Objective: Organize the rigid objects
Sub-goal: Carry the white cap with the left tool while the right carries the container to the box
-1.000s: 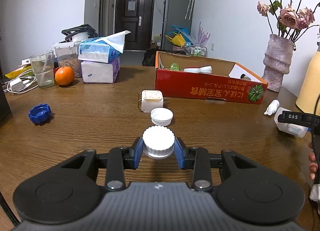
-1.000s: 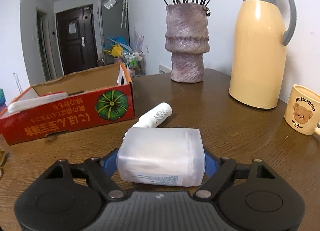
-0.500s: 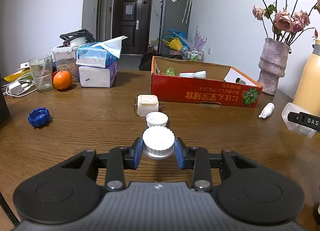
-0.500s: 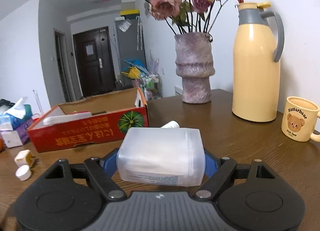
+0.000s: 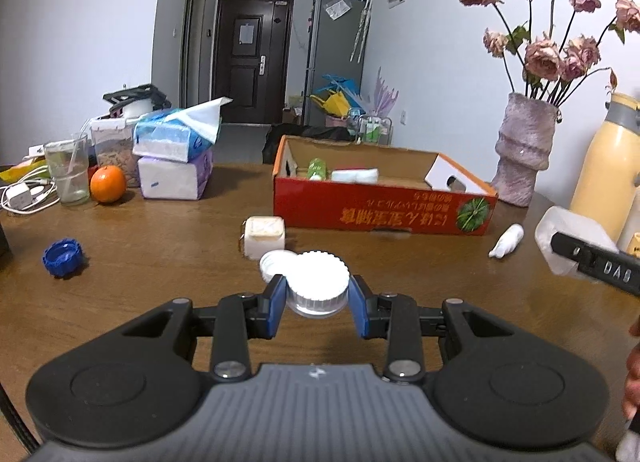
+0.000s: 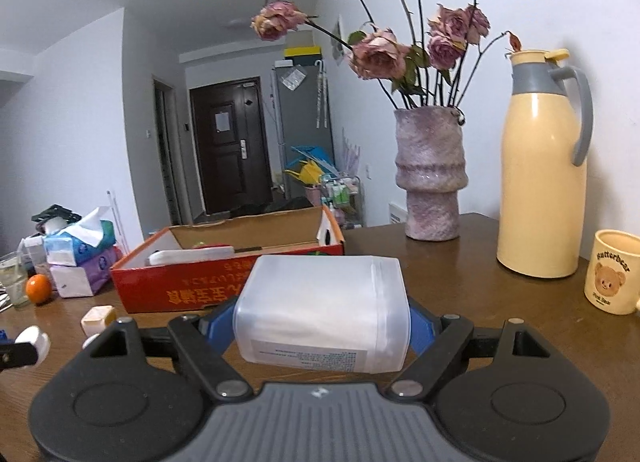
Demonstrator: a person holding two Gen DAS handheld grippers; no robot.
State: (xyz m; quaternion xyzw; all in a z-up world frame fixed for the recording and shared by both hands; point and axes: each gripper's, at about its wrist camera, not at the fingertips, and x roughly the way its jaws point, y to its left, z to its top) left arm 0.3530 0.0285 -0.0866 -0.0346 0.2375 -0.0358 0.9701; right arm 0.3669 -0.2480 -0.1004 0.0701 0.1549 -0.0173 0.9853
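My left gripper (image 5: 318,296) is shut on a small jar with a ribbed white cap (image 5: 318,278), held above the wooden table. Just beyond it lie a loose white lid (image 5: 274,262) and a cream square container (image 5: 264,236). My right gripper (image 6: 322,322) is shut on a frosted translucent plastic box (image 6: 324,312), lifted off the table; the same box (image 5: 568,240) shows at the right edge of the left wrist view. A red cardboard tray (image 5: 380,214) (image 6: 192,286) stands ahead with a few items inside. A small white bottle (image 5: 506,240) lies near its right end.
A blue cap (image 5: 62,257) lies at the left. An orange (image 5: 107,184), a glass (image 5: 72,172) and stacked tissue packs (image 5: 176,158) crowd the far left. A vase of dried roses (image 6: 432,178), a yellow thermos (image 6: 544,182) and a bear mug (image 6: 612,276) stand at the right.
Both grippers have risen with their loads. The right one swung left and tilted up, so the red tray sits more centred; the small white bottle is out of its view.
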